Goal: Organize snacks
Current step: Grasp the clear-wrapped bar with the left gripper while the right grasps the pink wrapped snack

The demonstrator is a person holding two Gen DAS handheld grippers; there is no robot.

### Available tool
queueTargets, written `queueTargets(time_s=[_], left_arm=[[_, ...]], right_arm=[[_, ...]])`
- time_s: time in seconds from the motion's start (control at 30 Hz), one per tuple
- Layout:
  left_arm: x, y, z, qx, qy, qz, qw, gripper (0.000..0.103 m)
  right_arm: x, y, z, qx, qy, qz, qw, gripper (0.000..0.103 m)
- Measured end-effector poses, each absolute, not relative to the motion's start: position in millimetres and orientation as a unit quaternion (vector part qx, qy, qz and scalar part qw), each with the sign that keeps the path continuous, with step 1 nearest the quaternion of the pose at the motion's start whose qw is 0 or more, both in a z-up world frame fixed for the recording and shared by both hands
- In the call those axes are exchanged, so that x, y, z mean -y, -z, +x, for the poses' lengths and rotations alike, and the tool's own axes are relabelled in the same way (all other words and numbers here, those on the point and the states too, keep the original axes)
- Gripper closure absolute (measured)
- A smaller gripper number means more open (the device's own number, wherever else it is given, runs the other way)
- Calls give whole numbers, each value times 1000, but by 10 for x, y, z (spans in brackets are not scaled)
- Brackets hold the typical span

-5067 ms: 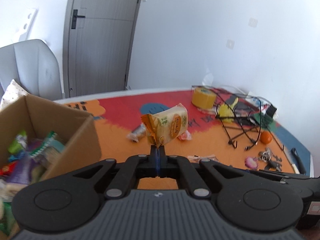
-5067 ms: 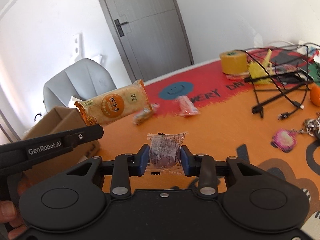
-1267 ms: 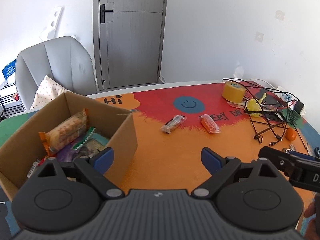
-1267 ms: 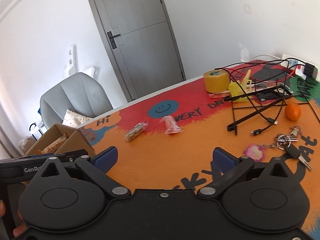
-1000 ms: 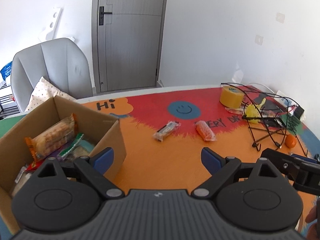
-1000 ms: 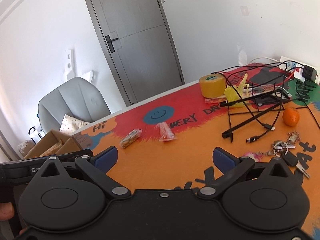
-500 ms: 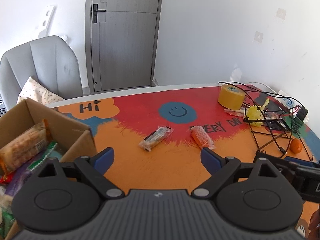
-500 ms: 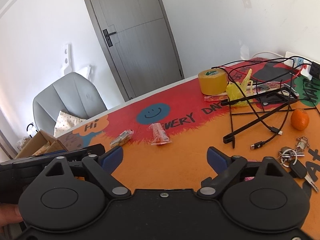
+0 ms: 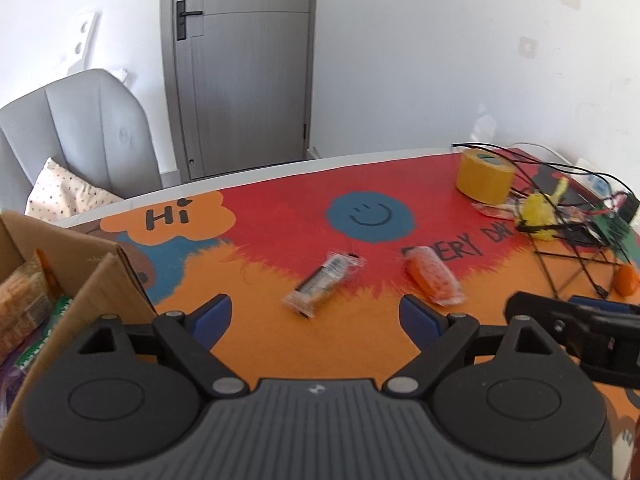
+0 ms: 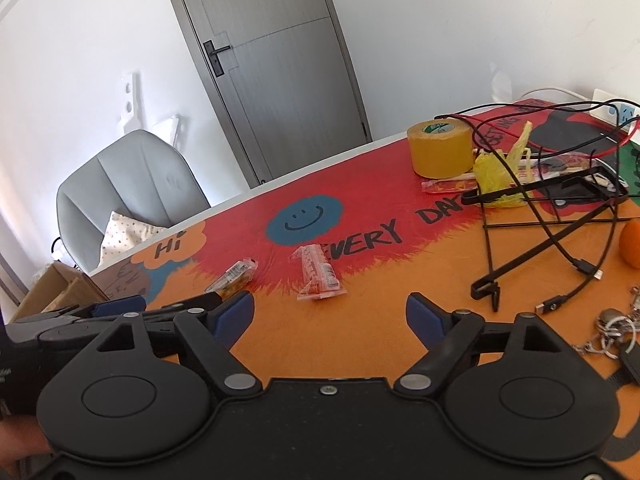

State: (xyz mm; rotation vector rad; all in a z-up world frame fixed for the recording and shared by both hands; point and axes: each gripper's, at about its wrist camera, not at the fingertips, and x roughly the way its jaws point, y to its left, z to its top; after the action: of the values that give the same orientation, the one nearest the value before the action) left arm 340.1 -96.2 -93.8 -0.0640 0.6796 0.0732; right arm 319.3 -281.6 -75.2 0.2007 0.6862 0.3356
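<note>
Two wrapped snacks lie on the orange and red mat. One is a brown bar in clear wrap [image 9: 324,285] [image 10: 232,276], the other an orange-red packet [image 9: 434,282] [image 10: 318,273]. My left gripper [image 9: 316,314] is open and empty, just short of the brown bar. My right gripper [image 10: 330,315] is also empty; its jaws are closing a little with nothing between them, and the orange-red packet lies just beyond. A cardboard box [image 9: 104,276] at the left holds several snacks. Each gripper shows in the other's view: the right gripper [image 9: 560,322] and the left gripper [image 10: 120,308].
A yellow tape roll [image 10: 440,148], a yellow bag [image 10: 500,176], a black wire stand with cables [image 10: 552,216], an orange fruit [image 10: 632,244] and keys [image 10: 616,320] crowd the right side. A grey chair [image 9: 84,136] stands behind the table's far edge.
Both grippers have moved forward and lower toward the two snacks, which now look larger. The box has slid to the left edge of the left view. The right jaws have narrowed slightly.
</note>
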Motion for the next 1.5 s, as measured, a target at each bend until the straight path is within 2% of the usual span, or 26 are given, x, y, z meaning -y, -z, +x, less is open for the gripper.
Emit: queueTargets(time_s=[0.43, 0.63, 0.73, 0.8, 0.83, 0.9, 0.93, 1.5], left_arm=[[727, 1188, 3858, -348, -53, -54, 935, 12], [786, 1298, 3925, -346, -56, -59, 935, 16], [853, 1319, 3928, -336, -57, -42, 939, 29], [880, 1321, 3920, -331, -61, -33, 941, 48], [883, 1320, 3912, -329, -62, -31, 942, 53], [874, 1306, 3880, -327, -56, -34, 943, 81], [864, 1296, 3865, -330, -53, -38, 942, 86], [767, 952, 3184, -335, -28, -75, 939, 86]], right_arm=[[2652, 923, 3649, -353, -165, 92, 916, 29], [2579, 1015, 3803, -368, -170, 91, 910, 42], [2534, 1065, 3831, -374, -173, 91, 906, 51], [2503, 1105, 3838, -377, -175, 87, 905, 63], [2495, 1105, 3824, -373, -174, 80, 908, 68], [2488, 1096, 3814, -376, -175, 76, 907, 69], [2499, 1087, 3799, -378, -176, 78, 906, 70], [2525, 846, 3173, -353, -171, 105, 914, 73]])
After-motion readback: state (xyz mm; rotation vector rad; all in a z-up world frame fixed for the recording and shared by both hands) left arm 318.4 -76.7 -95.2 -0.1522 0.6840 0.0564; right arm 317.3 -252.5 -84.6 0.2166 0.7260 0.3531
